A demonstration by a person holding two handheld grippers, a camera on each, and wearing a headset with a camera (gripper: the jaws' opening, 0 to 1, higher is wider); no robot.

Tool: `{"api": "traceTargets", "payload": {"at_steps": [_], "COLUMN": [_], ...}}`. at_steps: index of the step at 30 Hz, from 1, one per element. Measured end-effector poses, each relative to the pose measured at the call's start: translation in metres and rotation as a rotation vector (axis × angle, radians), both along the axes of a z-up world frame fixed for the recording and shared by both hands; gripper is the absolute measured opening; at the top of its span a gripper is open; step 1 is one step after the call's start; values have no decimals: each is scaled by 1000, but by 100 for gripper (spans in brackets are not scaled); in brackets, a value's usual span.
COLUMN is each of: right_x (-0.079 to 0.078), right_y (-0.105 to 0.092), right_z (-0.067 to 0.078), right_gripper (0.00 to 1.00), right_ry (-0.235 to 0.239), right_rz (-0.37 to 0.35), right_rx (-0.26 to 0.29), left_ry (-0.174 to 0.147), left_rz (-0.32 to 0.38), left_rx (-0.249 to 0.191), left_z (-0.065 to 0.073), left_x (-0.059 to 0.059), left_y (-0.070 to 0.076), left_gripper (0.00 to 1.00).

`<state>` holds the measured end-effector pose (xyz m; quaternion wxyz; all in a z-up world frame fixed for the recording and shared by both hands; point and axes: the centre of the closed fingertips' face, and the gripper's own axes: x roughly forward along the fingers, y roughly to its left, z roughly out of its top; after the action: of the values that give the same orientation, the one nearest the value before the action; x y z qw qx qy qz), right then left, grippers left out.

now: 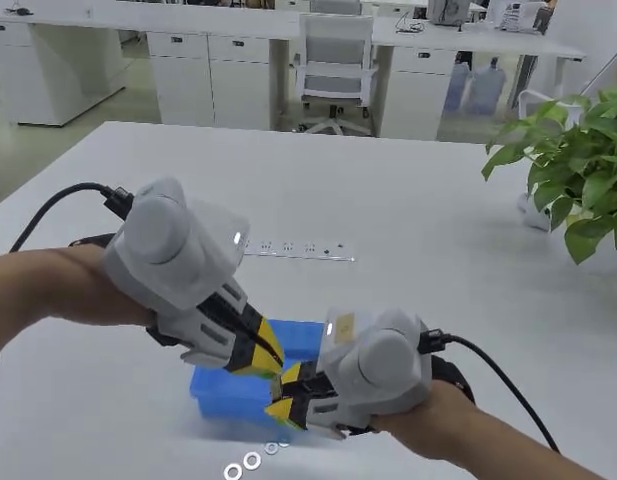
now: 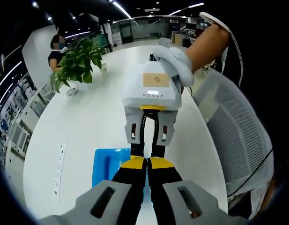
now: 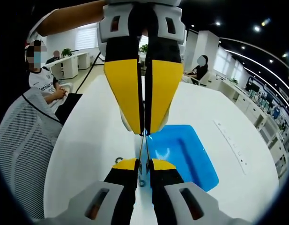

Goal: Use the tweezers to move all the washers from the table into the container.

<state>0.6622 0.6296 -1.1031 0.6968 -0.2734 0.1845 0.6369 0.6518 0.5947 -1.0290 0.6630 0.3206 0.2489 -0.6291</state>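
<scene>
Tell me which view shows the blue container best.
The right gripper view: the container shows its open inside and rim beside the right gripper. In the head view the left gripper and the right one cover much of it; the left gripper view shows a part beside the tongs.

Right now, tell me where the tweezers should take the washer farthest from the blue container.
Take that washer by its rim, probably from above: one tip of the tweezers through the hole, one outside. It lies flat on the table, so a sideways approach finds little edge.
</scene>
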Motion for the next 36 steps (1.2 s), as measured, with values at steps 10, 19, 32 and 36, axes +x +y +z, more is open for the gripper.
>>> {"api": "traceTargets", "payload": {"at_steps": [10,19,32,36], "right_x": [-6,-10,-13,-13], "right_y": [2,4,5,6], "right_z": [-15,-28,-41,-45], "right_gripper": [11,11,11,11], "right_ry": [26,43,50,56], "right_rz": [-1,-6,0,-4], "right_rx": [-1,-2,-15,-13], "left_ry": [25,40,65,67], "left_rz": [4,0,7,8], "left_rx": [7,15,9,11], "left_z": [-15,-28,-42,-44], "left_x": [-5,-7,-10,-10], "left_y": [3,4,7,7], "left_gripper": [5,5,5,5]}}
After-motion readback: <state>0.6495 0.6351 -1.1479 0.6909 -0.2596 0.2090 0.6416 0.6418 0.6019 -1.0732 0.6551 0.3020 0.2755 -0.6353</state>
